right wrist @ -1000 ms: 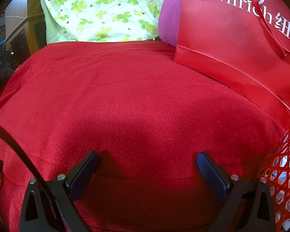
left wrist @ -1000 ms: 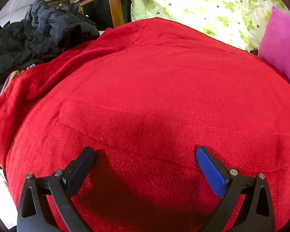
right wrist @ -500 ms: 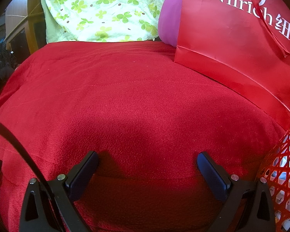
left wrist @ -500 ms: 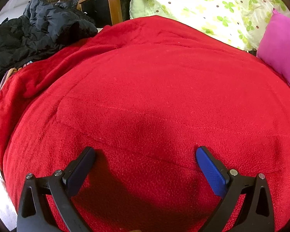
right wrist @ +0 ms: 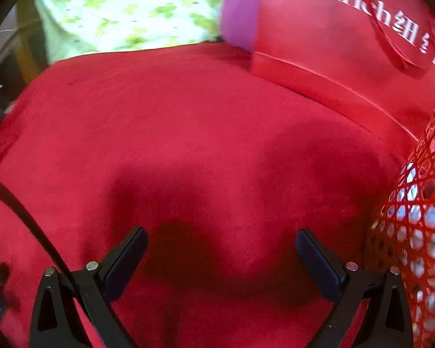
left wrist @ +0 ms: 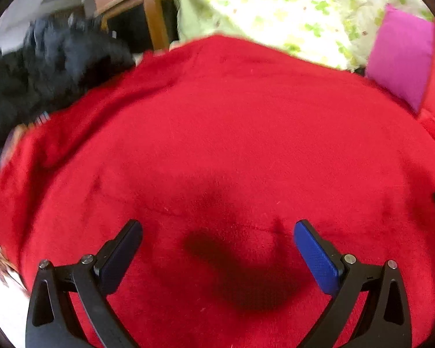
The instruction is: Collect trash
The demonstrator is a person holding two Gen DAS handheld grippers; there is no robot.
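A red fleece blanket (left wrist: 232,133) covers the bed and fills both views. My left gripper (left wrist: 217,232) hangs open just above it, nothing between its blue pads. My right gripper (right wrist: 221,239) is open too, low over the same blanket (right wrist: 174,116). A red mesh basket (right wrist: 420,226) stands at the right edge of the right wrist view, close to the right finger, with pale items inside. No loose trash shows on the blanket in either view.
A red paper bag (right wrist: 348,43) printed "Nilrich" stands at the back right, against a magenta pillow (left wrist: 400,61). A green clover-print quilt (left wrist: 275,5) lies behind. Black clothing (left wrist: 49,63) is heaped at the left, beside a wooden cabinet (left wrist: 136,14). A black strap (right wrist: 20,211) crosses the lower left.
Both views have blurred and shifted. The left view has swung right, bringing the pillow further in. The right gripper has moved nearer the red bag and basket. Both stay open.
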